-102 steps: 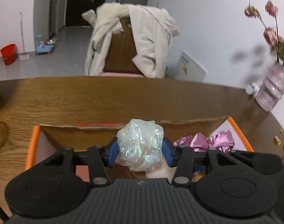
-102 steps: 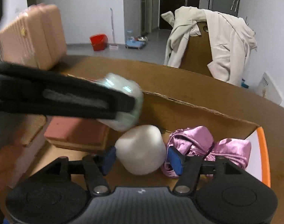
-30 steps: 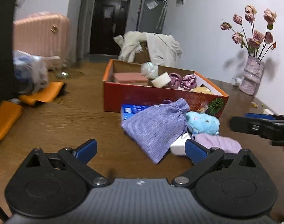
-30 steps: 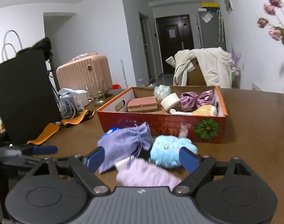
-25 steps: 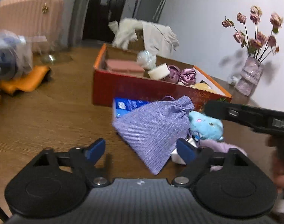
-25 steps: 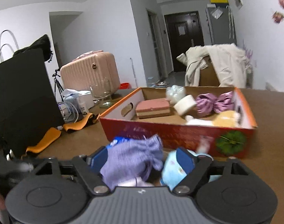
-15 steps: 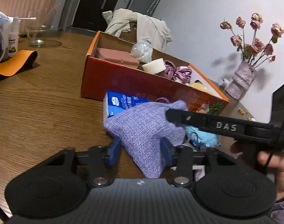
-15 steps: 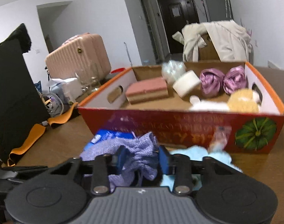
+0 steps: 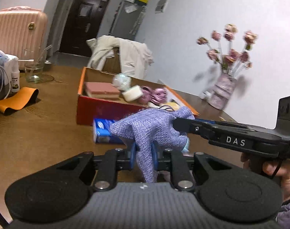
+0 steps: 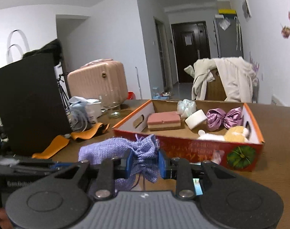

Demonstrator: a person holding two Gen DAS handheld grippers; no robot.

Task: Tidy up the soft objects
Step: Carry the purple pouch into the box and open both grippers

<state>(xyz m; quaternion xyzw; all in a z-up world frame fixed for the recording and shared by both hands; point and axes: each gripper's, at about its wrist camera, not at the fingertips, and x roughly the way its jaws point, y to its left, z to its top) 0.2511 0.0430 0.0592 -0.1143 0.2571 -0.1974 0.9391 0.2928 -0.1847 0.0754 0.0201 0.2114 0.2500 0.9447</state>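
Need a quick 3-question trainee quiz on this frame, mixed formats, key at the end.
1. True or false: only the left tongs grip the purple knit pouch.
2. Which item in the orange box lies nearest the pink sponge block? A: white foam roll. B: yellow plush. C: purple satin scrunchie.
3. Fill in: the right tongs pinch the pouch at its gathered ____ end.

Key: 1 false, both tongs grip it. 2 A. 3 drawstring.
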